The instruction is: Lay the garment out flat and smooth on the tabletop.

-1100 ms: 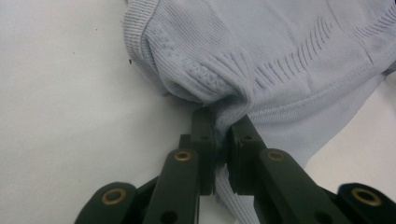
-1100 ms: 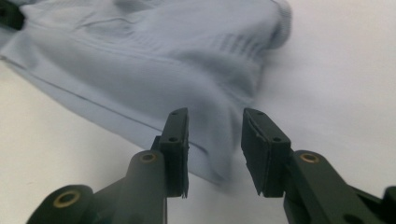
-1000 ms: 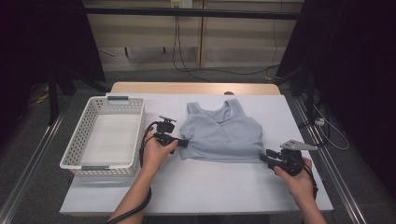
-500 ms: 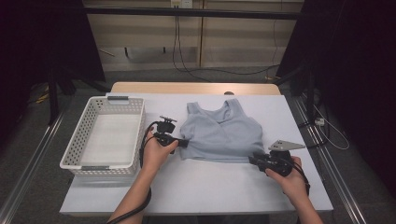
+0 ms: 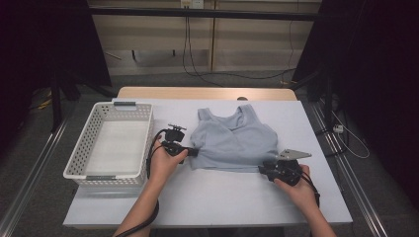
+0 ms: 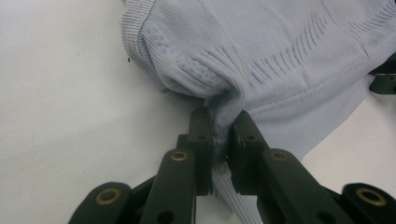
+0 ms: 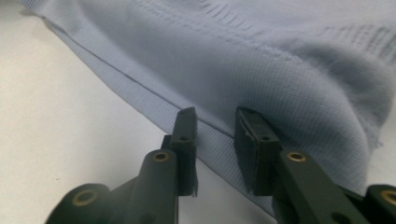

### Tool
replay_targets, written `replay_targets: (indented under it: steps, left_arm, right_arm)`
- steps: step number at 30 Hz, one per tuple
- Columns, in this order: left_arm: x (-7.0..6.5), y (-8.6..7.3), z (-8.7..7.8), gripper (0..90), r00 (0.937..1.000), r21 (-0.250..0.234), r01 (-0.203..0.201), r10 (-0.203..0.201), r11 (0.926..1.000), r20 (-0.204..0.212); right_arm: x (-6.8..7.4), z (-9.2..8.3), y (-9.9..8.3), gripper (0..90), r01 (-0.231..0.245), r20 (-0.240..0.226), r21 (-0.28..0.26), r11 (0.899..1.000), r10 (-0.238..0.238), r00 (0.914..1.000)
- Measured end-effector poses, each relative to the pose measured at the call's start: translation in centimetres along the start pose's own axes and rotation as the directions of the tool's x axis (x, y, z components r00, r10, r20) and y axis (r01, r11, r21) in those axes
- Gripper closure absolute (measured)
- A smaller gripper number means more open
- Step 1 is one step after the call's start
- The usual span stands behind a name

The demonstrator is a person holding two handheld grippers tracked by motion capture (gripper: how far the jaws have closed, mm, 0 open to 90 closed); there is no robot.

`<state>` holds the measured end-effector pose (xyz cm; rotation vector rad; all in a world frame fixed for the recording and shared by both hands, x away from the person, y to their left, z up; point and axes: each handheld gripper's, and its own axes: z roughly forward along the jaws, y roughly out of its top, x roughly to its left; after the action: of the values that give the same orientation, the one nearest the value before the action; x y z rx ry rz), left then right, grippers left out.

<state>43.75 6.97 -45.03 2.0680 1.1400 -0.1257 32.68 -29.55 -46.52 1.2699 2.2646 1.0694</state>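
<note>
Two hand-held grippers work the light-blue top (image 5: pixel 234 143) lying flat on the counter (image 5: pixel 207 197): your left hand-held gripper (image 5: pixel 190 152) is clamped on a pinched fold at the top's left hem corner. The hem runs straight across to your right hand-held gripper (image 5: pixel 264 170), whose jaws have just been closing. Their pads straddle the right hem edge without yet pressing it, the cloth directly ahead of the tips.

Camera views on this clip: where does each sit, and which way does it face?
High view: above the person's side, looking forward and down on the white table; forearms and both claws show.
Left gripper view: on the left claw, facing the pale blue knitted top pinched between its jaws.
Right gripper view: on the right claw, jaws straddling the hem, gap visible.
All three share the top.
</note>
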Motion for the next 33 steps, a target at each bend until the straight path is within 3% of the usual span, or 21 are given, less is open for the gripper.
replay_targets:
  steps: [2,5,10,13,15,20,28,33]
  left_arm:
    - [-0.1,0.0,0.0,80.1,1.0000,0.001,-0.004,0.004,1.0000,-0.003]
    - [-0.1,0.0,0.0,79.1,1.0000,-0.002,-0.004,0.004,1.0000,-0.005]
    - [-0.2,-0.1,-0.4,77.1,0.9998,0.000,-0.015,0.015,0.9999,-0.010]
    - [-0.4,-0.1,-0.6,76.8,0.9999,0.004,-0.012,0.013,0.9999,-0.012]
    - [-0.4,-0.1,-0.7,76.7,0.9998,0.008,-0.015,0.015,0.9999,-0.008]
    - [-0.8,-0.2,-1.0,81.1,0.9996,0.028,-0.002,0.001,0.9996,0.027]
    - [-1.4,-0.4,-2.0,84.9,0.9973,0.065,0.023,-0.027,0.9976,0.068]
    - [-1.7,-0.7,-2.7,84.5,0.9980,0.081,-0.001,-0.004,0.9967,0.062]
  right_arm:
    - [0.1,0.0,0.1,74.4,0.006,-0.003,0.005,1.000,-0.006,1.0000]
    - [0.2,0.2,0.1,87.8,-0.002,-0.029,0.006,1.000,0.002,0.9996]
    - [0.4,0.2,0.3,89.7,0.006,-0.016,0.020,1.000,-0.006,0.9999]
    - [0.3,-0.1,0.5,89.9,0.003,-0.042,0.042,0.999,-0.002,0.9991]
    - [0.0,-0.6,0.5,90.0,-0.016,-0.059,0.034,0.999,0.018,0.9981]
    - [0.0,-2.2,0.6,90.0,-0.013,-0.061,-0.019,1.000,0.012,0.9981]
    - [0.1,-3.3,0.7,90.0,-0.016,-0.076,-0.017,1.000,0.015,0.9970]
    - [0.0,-4.1,1.0,90.0,-0.004,-0.074,-0.015,1.000,0.003,0.9973]
